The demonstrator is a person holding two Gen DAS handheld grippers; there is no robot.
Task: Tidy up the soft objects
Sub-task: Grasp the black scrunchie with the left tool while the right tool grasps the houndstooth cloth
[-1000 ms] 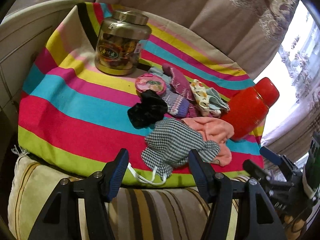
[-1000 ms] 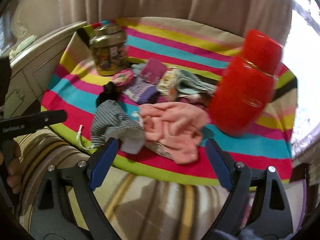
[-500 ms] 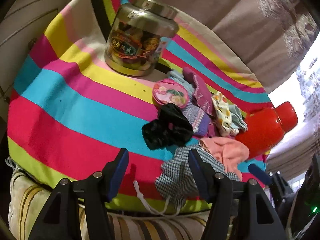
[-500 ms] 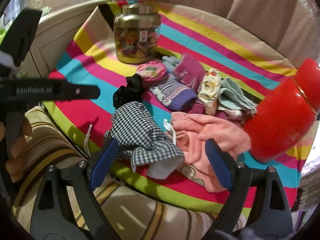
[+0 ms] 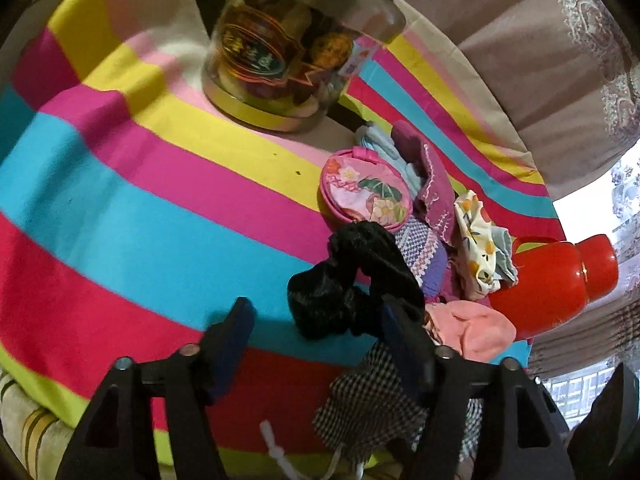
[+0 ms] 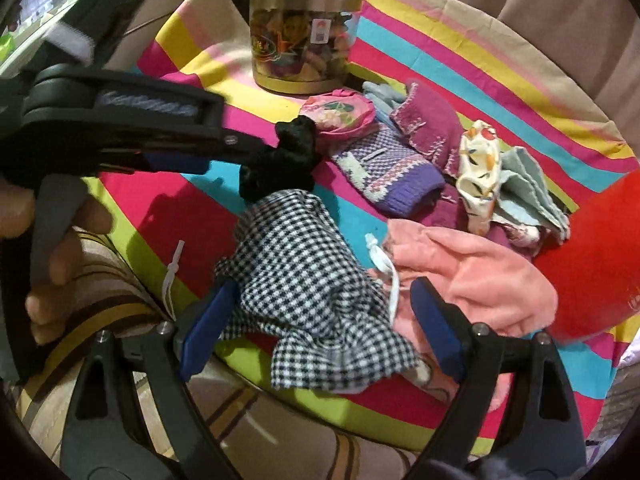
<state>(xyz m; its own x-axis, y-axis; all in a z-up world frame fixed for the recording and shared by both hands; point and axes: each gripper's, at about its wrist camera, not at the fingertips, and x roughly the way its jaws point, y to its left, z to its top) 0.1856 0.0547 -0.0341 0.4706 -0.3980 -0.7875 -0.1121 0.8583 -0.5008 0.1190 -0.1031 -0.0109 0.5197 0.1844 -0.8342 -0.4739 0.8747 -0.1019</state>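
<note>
A pile of soft things lies on the striped cloth (image 5: 120, 216). A black velvet scrunchie (image 5: 348, 280) lies between the open jaws of my left gripper (image 5: 316, 328); it also shows in the right wrist view (image 6: 280, 160). A checked drawstring pouch (image 6: 304, 280) lies between the open jaws of my right gripper (image 6: 320, 320). Beside it lie a pink fleece pouch (image 6: 468, 276), a purple knit sock (image 6: 392, 176), a magenta sock (image 6: 428, 124), a floral cloth (image 6: 480, 164) and a round pink purse (image 5: 366, 192).
A lidded glass jar (image 5: 288, 64) of trinkets stands at the back of the cloth. A red flask (image 5: 556, 280) lies at the right edge. A striped cushion (image 6: 120, 300) lies under the cloth's front edge. Curtains hang behind.
My left gripper has moved forward and to the right, and now straddles the black scrunchie. My right gripper has moved closer, over the checked pouch.
</note>
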